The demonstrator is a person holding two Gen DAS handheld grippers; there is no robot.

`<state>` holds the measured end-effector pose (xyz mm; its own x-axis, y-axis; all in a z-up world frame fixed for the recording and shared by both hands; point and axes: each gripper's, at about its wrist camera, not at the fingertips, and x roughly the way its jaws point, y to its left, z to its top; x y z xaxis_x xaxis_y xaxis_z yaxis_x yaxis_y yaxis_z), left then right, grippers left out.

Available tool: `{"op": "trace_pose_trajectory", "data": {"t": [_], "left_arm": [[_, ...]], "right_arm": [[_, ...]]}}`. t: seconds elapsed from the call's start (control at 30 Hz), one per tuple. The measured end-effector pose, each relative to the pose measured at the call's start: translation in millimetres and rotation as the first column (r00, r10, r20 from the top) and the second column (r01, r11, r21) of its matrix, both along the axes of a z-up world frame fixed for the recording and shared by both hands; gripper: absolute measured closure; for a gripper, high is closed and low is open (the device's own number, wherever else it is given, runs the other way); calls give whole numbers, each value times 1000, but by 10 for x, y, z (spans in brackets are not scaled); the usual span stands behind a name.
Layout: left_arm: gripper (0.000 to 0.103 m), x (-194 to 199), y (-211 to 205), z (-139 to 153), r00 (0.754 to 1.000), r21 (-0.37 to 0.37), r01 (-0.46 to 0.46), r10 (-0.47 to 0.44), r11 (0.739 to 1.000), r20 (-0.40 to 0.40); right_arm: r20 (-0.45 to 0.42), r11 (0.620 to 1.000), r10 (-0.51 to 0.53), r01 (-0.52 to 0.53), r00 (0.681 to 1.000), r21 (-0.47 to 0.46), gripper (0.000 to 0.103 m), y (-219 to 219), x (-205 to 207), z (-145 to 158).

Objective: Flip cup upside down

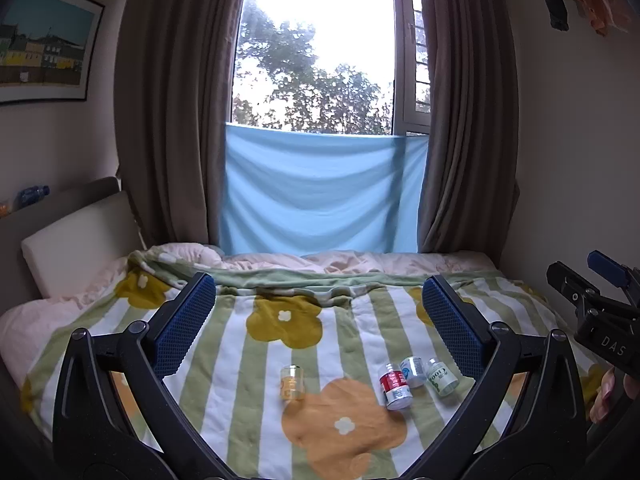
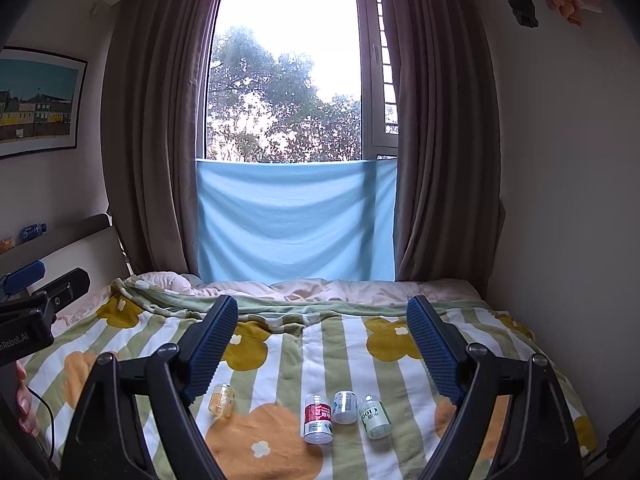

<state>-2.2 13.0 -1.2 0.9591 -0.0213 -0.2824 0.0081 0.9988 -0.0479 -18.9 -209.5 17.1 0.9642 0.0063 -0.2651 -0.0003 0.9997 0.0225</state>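
Note:
A small clear cup with yellow print (image 1: 292,383) stands on the flowered, striped blanket (image 1: 256,364); it also shows in the right wrist view (image 2: 222,400), low and left of centre. My left gripper (image 1: 318,322) is open and empty, held above the bed behind the cup. My right gripper (image 2: 320,350) is open and empty too, above the bed; its body shows at the right edge of the left wrist view (image 1: 600,312). Neither gripper touches the cup.
Three small bottles lie to the right of the cup: red-labelled (image 2: 318,420), blue-labelled (image 2: 345,407) and green-labelled (image 2: 374,417). A headboard (image 1: 76,228) is at left, curtains (image 1: 168,120) and a blue cloth (image 1: 320,196) behind the bed, a wall at right.

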Motion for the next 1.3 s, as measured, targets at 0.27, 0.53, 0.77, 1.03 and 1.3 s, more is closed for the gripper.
{"op": "trace_pose_trajectory", "data": {"t": [0.27,0.53,0.77,1.03,1.3], "left_arm": [[0,-17,8,3,1000,-1,0,0,1000,3],[0,-13,13,3,1000,3,-1,1,1000,5],[0,-7,2,3,1000,5,-1,1,1000,6],[0,3,-10,9,1000,8,0,0,1000,5],[0,0,-44,8,1000,10,1,-1,1000,7]], "right_arm": [[2,1000,8,-8,1000,-1,19,33,-4,-9],[2,1000,9,-9,1000,-1,19,53,-10,-7],[4,1000,8,-8,1000,0,19,71,-9,-7],[6,1000,9,-9,1000,2,19,73,-3,-7],[7,1000,9,-9,1000,3,19,59,-6,-9]]}}
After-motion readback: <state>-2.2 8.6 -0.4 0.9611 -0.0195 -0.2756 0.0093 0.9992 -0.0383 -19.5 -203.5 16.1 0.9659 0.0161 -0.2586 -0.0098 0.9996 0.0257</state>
